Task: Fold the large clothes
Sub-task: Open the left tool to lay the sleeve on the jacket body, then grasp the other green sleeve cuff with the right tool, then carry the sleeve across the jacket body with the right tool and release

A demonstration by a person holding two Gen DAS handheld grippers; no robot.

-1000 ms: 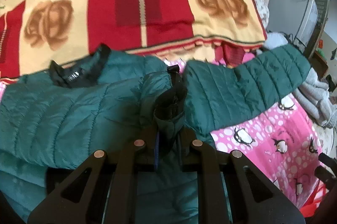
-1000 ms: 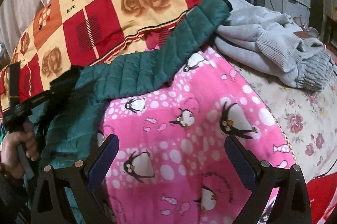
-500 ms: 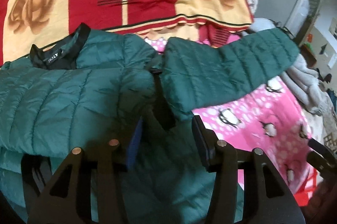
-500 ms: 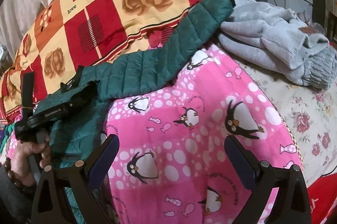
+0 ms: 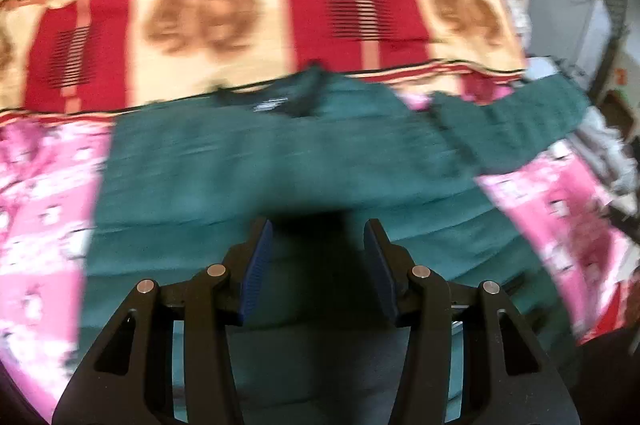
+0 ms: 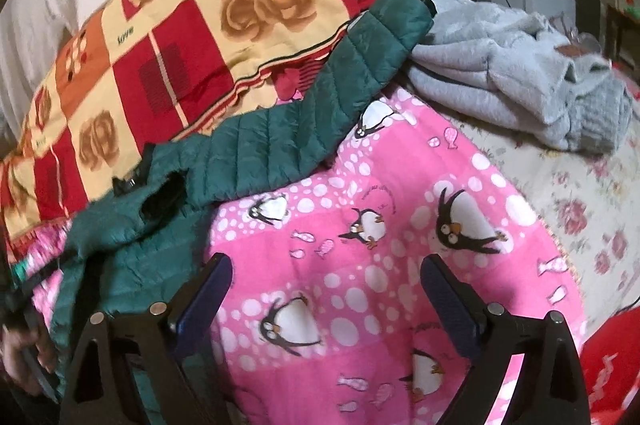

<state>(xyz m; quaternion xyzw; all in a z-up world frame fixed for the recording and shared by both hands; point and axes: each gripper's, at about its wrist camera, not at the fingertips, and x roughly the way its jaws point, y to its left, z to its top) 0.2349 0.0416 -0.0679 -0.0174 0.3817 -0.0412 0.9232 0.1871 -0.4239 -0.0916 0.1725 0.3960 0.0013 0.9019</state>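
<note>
Left wrist view is blurred: my left hand-held gripper [image 5: 318, 245] has jaws apart, nothing between, above the quilted dark-green puffer jacket [image 5: 280, 161]. Right hand-held gripper [image 6: 326, 289] was just closing slightly, jaws wide apart and empty over the pink penguin-print blanket [image 6: 400, 201]; jacket sleeve [image 6: 352, 65] stretches toward the fuzzy grey sweater [image 6: 520, 65].

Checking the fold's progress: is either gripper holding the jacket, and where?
Neither. The left gripper and right gripper are open and empty above the green jacket.

Both wrist views angled down, sharing green jacket [image 5: 280, 161]
</note>
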